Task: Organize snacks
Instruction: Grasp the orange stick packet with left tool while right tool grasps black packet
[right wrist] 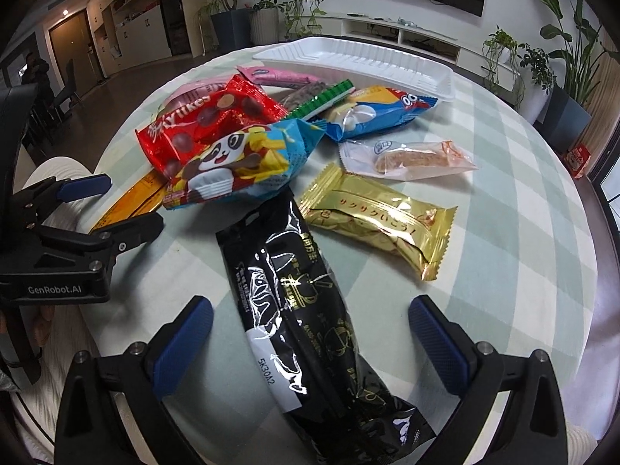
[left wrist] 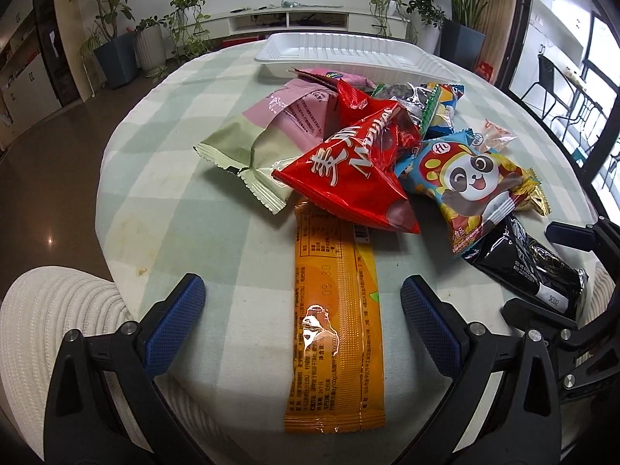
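Snack packets [left wrist: 360,155] heaped on a checked round table [left wrist: 217,232] before a white tray [left wrist: 348,52], left gripper [left wrist: 302,310] spread wide astride an orange packet [left wrist: 335,329], right gripper [right wrist: 310,333] spread wide astride a black packet [right wrist: 306,310].

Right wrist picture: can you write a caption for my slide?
Open right hand-held gripper around a black snack packet, with a gold packet and white tray beyond.

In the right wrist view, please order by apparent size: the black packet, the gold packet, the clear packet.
1. Black packet, though it lies nearest the camera, which enlarges it.
2. Gold packet and clear packet look about alike; I would not rank them.
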